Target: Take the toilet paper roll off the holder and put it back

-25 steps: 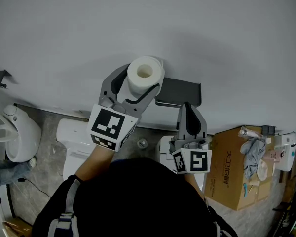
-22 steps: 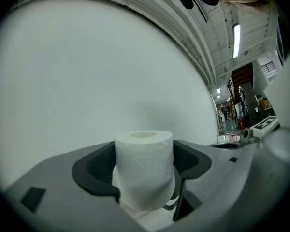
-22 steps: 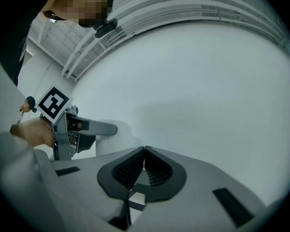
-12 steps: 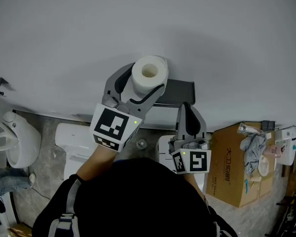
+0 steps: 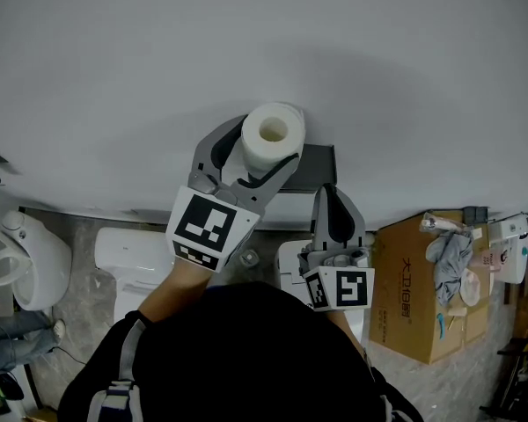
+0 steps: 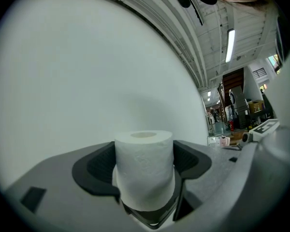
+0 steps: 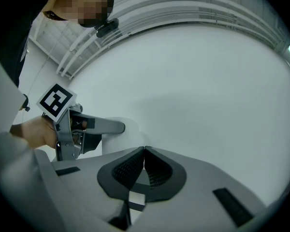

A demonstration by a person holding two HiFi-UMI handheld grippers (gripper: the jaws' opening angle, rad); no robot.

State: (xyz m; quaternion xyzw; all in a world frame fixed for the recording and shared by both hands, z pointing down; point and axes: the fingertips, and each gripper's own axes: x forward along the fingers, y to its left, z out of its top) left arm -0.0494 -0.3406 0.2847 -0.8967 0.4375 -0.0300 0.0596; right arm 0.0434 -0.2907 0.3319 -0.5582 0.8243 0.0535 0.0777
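The toilet paper roll (image 5: 274, 136) is clamped in my left gripper (image 5: 266, 146). It stands on end with the open core facing up at the head camera. In the left gripper view the jaws stand wide, and the dark pads (image 6: 191, 161) press on both sides of the roll. The bottom of the roll is cut off behind the lower jaw frame.

The roll is up against the white wall (image 5: 246, 42) at the left end of the dark holder (image 5: 319, 163). It covers that end of the holder, so I cannot tell whether the two touch. I also cannot make out any peg or arm on the holder, only a flat dark plate.

My right gripper (image 7: 144, 152) points at the wall just below the holder. Its jaws are closed together and have nothing between them. From its camera the roll is mostly hidden behind the left gripper's jaw, with the marker cube (image 7: 55, 100) and my hand (image 7: 36, 132) at the frame's left edge.

Farther out, a cardboard box (image 5: 422, 297) of crumpled things sits on the floor to the right. My own head and shoulders hide the floor directly below.
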